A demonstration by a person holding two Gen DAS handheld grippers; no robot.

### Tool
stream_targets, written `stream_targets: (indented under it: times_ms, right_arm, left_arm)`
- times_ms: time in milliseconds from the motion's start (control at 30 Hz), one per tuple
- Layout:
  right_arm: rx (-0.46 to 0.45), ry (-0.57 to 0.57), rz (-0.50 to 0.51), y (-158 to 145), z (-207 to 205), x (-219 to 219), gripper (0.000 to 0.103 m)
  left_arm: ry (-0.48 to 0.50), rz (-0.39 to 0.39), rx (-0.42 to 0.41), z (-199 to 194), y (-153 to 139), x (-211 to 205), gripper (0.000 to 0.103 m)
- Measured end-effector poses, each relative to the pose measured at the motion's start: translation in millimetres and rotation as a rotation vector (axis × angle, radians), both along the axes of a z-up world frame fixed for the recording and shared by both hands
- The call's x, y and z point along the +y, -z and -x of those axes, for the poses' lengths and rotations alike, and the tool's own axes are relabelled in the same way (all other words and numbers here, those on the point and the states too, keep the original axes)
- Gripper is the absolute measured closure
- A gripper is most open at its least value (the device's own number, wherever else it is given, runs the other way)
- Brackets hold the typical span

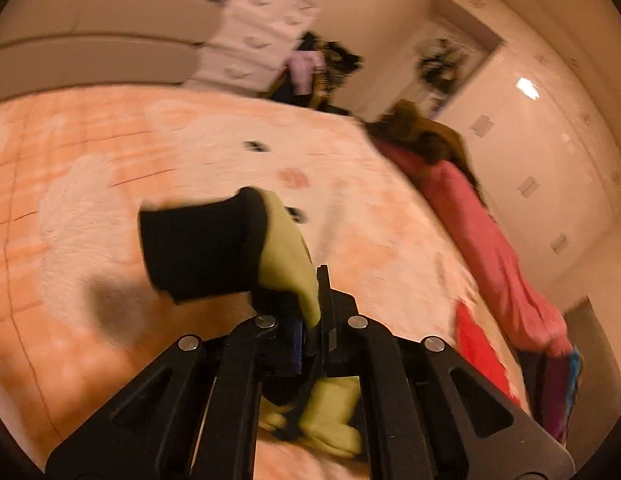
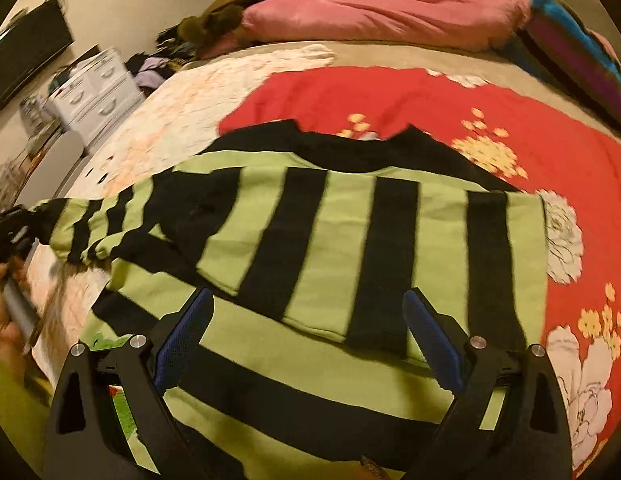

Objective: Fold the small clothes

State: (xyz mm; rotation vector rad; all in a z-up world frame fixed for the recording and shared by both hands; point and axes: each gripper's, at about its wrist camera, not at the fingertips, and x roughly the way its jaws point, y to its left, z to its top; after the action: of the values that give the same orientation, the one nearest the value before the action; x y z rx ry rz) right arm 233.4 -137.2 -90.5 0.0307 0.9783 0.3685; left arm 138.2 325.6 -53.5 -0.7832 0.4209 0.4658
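Observation:
A green-and-black striped sweater lies spread on the bed, with one sleeve folded across its front. Its other sleeve stretches out to the left. My left gripper is shut on that sleeve, and the black cuff sticks out past the fingers above the peach bedspread. In the right wrist view the left gripper shows blurred at the far left edge, with a person's hand below it. My right gripper hovers over the sweater's lower body, open, blue pads wide apart with nothing pinched.
A red floral blanket lies under and beyond the sweater. A pink duvet and a brown furry garment run along the far side of the bed. A striped cushion sits at the right, white drawers beside the bed.

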Motion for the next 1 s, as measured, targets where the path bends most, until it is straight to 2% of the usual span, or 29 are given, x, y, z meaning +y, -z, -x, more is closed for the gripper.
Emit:
stream_targets:
  times_ms: [167,400,633,833,867,933,967,1000]
  right_arm:
    - [0.002,0.054,-0.016,-2.9,-1.5,-23.5,0.008]
    - [-0.016,0.123,-0.041,-11.8,-1.8,-64.1,0.008]
    - [-0.026,0.245,-0.060,-20.0,-2.0,-123.6,0.008]
    - [-0.033,0.317,-0.085,-23.8,-0.1,-162.0,0.008]
    - [-0.034,0.322,-0.086,-24.2,0.4,-165.0,0.008]
    - [-0.033,0.329,-0.093,-24.6,1.7,-169.8,0.008]
    - [-0.031,0.333,-0.098,-24.4,2.3,-170.9,0.008]
    - [-0.030,0.334,-0.105,-24.2,2.8,-171.6,0.008]
  left_arm:
    - [0.169,-0.062,-0.051,-20.0,-40.7,-72.0,0.103]
    - [0.363,-0.057,-0.068,-52.8,-56.7,-167.0,0.103]
    - [0.558,-0.048,0.018,-85.5,-35.4,-261.4,0.103]
    - [0.686,-0.020,0.173,-110.4,14.0,-330.0,0.102]
    - [0.696,-0.018,0.190,-112.0,20.6,-333.4,0.100]
    - [0.744,-0.001,0.214,-114.1,38.8,-341.8,0.089]
    - [0.752,-0.002,0.214,-111.4,42.8,-344.1,0.079]
    - [0.776,-0.003,0.210,-109.9,45.3,-346.9,0.060]
